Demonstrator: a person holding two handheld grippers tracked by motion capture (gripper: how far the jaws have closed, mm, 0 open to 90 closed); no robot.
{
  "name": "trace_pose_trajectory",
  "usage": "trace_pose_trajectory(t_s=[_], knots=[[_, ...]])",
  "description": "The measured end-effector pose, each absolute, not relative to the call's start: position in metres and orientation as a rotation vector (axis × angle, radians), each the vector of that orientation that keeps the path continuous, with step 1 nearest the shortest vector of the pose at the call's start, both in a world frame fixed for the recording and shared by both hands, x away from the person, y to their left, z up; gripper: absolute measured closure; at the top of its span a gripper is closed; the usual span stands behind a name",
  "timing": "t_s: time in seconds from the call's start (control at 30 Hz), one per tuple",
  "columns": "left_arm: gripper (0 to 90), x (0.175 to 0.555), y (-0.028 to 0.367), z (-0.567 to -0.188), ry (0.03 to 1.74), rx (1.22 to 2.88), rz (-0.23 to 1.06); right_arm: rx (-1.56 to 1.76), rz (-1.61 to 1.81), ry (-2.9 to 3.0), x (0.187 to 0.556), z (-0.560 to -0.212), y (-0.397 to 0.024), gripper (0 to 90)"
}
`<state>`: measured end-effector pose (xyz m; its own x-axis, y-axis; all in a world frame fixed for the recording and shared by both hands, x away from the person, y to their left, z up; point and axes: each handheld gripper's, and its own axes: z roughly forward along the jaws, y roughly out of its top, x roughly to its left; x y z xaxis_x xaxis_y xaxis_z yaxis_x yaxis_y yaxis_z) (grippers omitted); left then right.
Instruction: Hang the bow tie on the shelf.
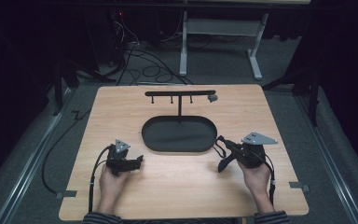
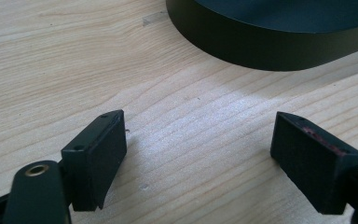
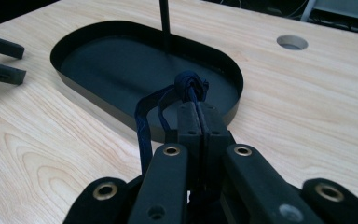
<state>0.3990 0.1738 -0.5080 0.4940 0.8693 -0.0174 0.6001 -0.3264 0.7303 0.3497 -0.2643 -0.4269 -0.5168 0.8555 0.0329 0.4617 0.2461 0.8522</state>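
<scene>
A black oval tray (image 1: pixel 150 140) lies mid-table, and a T-shaped black rack (image 1: pixel 180 93) with small hooks rises from its far edge. My right gripper (image 1: pixel 221 139) hovers by the tray's right end, shut on a dark blue strap (image 1: pixel 224 162) that dangles below the jaws. In the right gripper view the strap (image 3: pixel 142 122) loops out to the left of the shut gripper (image 3: pixel 198 109), with a knot bunched at the tips, over the tray's rim (image 3: pixel 98 100). My left gripper (image 1: pixel 139 162) rests low at the tray's left, open and holding nothing (image 2: pixel 199 120); the tray wall (image 2: pixel 261 51) is just ahead.
The rack's pole (image 3: pixel 165 23) stands behind the tray. A round hole (image 3: pixel 292 42) pierces the tabletop near the rack's right end. Bare wood spans the near half of the table between the hands. Cables and a white table frame (image 1: pixel 219 28) lie on the floor beyond.
</scene>
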Motion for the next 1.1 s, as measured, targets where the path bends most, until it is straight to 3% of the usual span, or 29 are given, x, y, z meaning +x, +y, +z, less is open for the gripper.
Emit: trace_pose_trajectory(t_s=[1.1], knots=[[18.7,0.399,0.174,-0.508,1.204,2.05,0.502,1.132,1.24,2.093,0.377,-0.396,-0.248,90.0]])
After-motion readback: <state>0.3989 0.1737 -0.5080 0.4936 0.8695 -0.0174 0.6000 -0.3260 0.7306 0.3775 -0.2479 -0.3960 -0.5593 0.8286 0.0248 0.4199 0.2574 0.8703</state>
